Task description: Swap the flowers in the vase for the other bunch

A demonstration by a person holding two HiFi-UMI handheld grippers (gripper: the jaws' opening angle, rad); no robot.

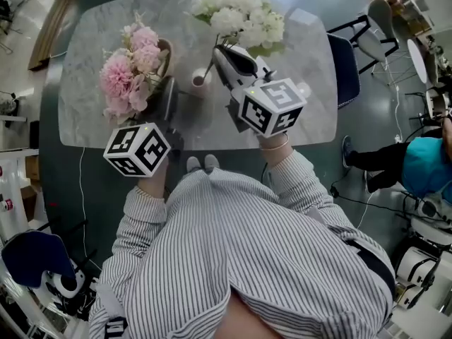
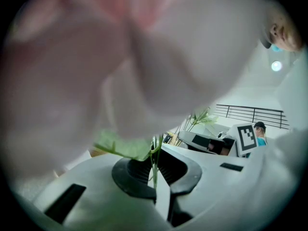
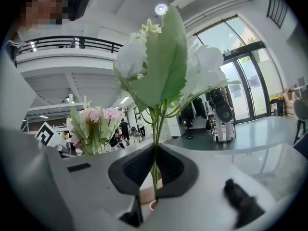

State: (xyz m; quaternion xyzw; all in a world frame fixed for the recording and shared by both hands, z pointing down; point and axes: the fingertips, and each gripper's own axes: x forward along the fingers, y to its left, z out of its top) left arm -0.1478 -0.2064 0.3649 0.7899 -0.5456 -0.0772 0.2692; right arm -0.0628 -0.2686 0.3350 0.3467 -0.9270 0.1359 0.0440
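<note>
The left tool (image 2: 155, 178) is clenched on the thin green stems of the pink bunch (image 1: 131, 69). The right tool (image 3: 154, 174) is clenched on the stems of the white bunch (image 1: 241, 14).

The worktop (image 1: 311, 62) is pale marble with round corners. Its 3 o'clock end is bare, and so is the strip along the 6 o'clock edge. A dark chair (image 1: 345, 69) sits just past the 3 o'clock edge.

The small vase (image 1: 200, 80) stands near the middle, between the two tools. The pink bunch is at 9 o'clock from it. The white bunch is at 1 o'clock, close to the far edge. One thin stem from the white bunch points down at the vase's mouth. I cannot tell if it goes inside.

The pink flowers are big and fluffy. The white ones are round with wide green leaves.

Both arms, in striped sleeves (image 1: 296, 182), reach in from 6 o'clock. The tools point toward 12 o'clock, and the flowers stand up from them.
</note>
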